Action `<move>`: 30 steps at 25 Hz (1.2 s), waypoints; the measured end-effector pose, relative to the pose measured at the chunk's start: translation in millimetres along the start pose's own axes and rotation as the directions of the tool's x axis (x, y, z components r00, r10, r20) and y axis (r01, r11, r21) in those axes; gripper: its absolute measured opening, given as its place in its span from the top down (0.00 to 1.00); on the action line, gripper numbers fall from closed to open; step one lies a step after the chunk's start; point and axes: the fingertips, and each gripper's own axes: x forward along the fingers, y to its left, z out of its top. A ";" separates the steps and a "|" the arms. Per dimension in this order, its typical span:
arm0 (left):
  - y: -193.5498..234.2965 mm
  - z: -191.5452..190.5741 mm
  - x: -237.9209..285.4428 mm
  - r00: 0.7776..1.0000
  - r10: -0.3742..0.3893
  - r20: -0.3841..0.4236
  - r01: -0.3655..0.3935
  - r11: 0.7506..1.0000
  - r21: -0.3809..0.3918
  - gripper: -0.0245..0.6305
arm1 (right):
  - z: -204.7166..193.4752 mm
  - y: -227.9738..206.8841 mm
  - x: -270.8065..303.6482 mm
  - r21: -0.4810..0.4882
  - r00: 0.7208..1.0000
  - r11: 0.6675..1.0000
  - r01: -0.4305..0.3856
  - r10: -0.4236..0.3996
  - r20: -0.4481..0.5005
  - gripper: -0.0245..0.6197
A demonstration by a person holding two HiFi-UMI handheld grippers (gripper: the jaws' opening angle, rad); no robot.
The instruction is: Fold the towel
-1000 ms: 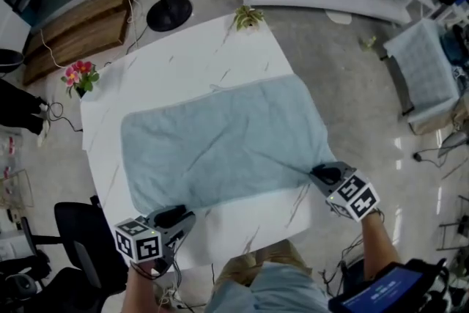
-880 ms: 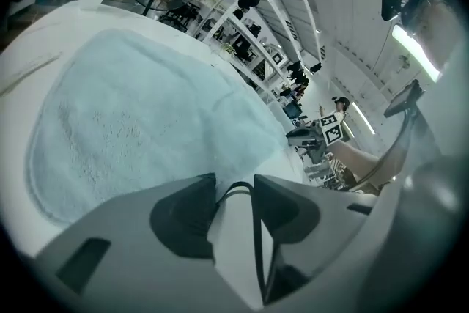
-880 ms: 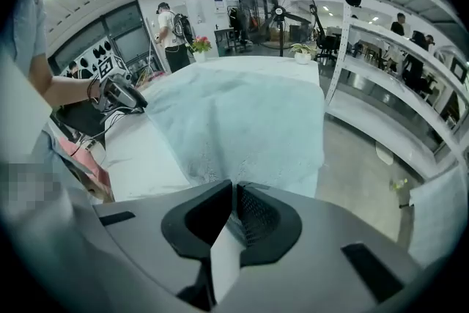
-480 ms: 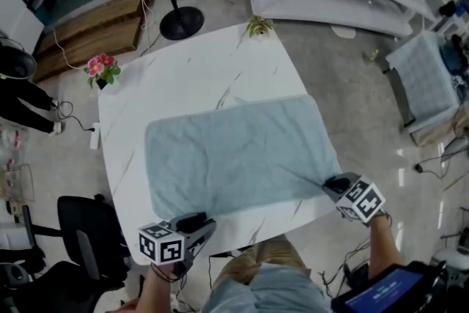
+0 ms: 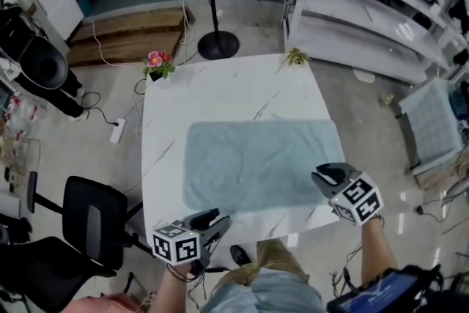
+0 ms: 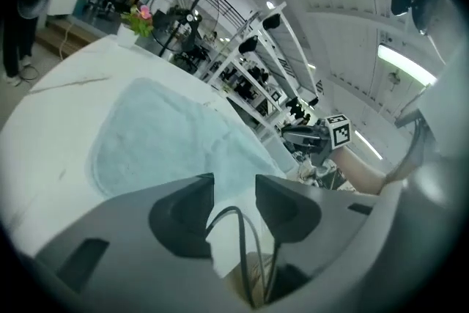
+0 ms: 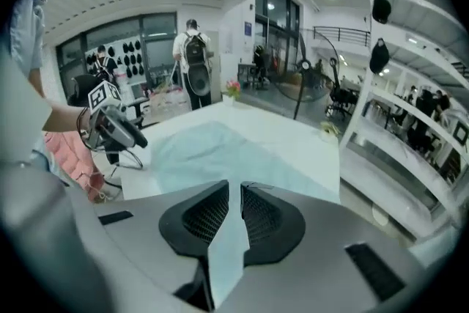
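Observation:
The pale blue towel (image 5: pixel 256 165) lies spread flat on the white marble table (image 5: pixel 220 88). My left gripper (image 5: pixel 220 220) hovers at the table's near edge, to the right of the towel's near left corner, open with nothing between its fingers (image 6: pixel 234 183). My right gripper (image 5: pixel 322 172) hangs above the towel's near right corner, which it hides. Its jaws have just been opening and stand a narrow gap apart (image 7: pixel 234 190). Only the towel's blue (image 7: pixel 212 146) shows through the gap, and I see no cloth pinched.
A flower pot (image 5: pixel 159 62) stands at the table's far left corner and a small plant (image 5: pixel 297 56) at its far right. A fan stand (image 5: pixel 218 44) rises behind the table. White shelves (image 5: pixel 366 18) are to the right, a black chair (image 5: pixel 91 220) to the left.
Both grippers have lifted off the table. The right one has come away from the towel's near right corner, and the pull wrinkle there is gone. The head view has risen.

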 end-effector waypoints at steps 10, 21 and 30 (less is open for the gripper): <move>54.7 33.7 -19.4 0.964 0.227 0.139 -0.202 0.964 -0.176 0.77 | 166.6 93.7 158.6 -0.228 0.976 0.963 -0.146 0.177 0.126 0.85; 105.4 14.2 -8.7 0.941 0.337 -0.033 -0.326 0.877 -0.354 0.88 | 165.5 81.4 322.2 -0.187 0.974 0.957 -0.224 0.211 -0.088 0.86; 132.6 8.1 -27.8 0.933 0.359 -0.028 -0.333 0.829 -0.448 0.92 | 192.9 107.7 365.8 -0.181 0.958 0.941 -0.284 0.272 -0.090 0.90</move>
